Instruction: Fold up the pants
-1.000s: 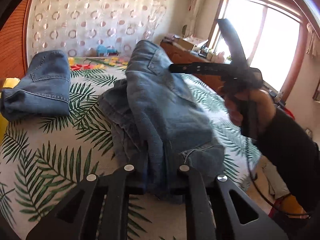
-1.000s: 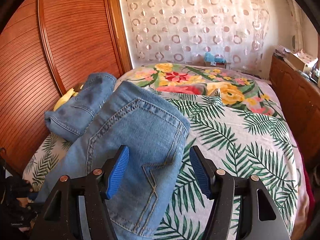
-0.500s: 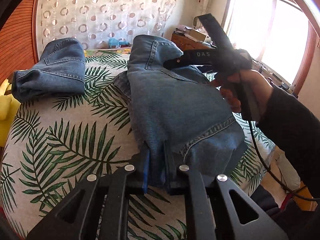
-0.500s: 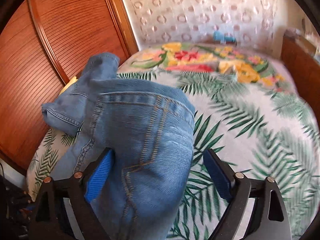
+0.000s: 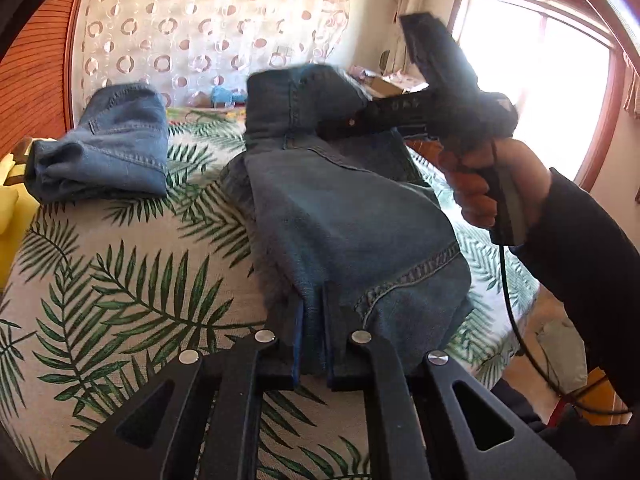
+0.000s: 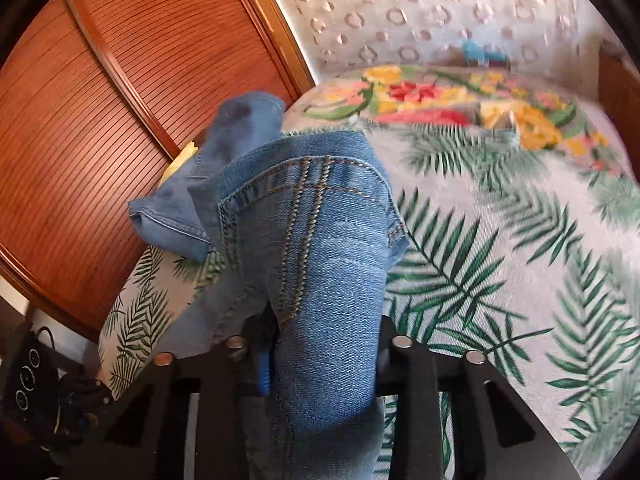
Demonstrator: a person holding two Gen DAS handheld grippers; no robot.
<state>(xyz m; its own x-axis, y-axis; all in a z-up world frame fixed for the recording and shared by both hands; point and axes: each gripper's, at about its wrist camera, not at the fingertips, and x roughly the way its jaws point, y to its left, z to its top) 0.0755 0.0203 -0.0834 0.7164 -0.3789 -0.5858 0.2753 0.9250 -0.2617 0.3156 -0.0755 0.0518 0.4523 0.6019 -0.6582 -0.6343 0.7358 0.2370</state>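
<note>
Gripping the pants at both ends: left gripper has its fingers nearly shut, blue pads pinching a thin fold of denim at the near hem end, cloth filling the narrow gap. Right gripper clamped on a thick bunch of the same pants near the seat seam; one blue pad shows at left of the cloth, the other finger is hidden behind denim, jaws only partly closed because of the bulk between them. In left wrist view the right gripper reaches in from the window side, held by the right hand, its tip on the raised far end of the pants.

Pants hang stretched between the two grippers, far end lifted, middle sagging onto the bed with palm-leaf cover, toward the bed's near edge. Stitched hem band visible close to the left fingers.

Second folded jeans lie at the bed's left edge by the wooden wardrobe, apart from the held pants; yellow item just beside them at the edge. Right view is motion-blurred; bed shows flower print at the far end. Circle-patterned curtain behind the bed's head.
</note>
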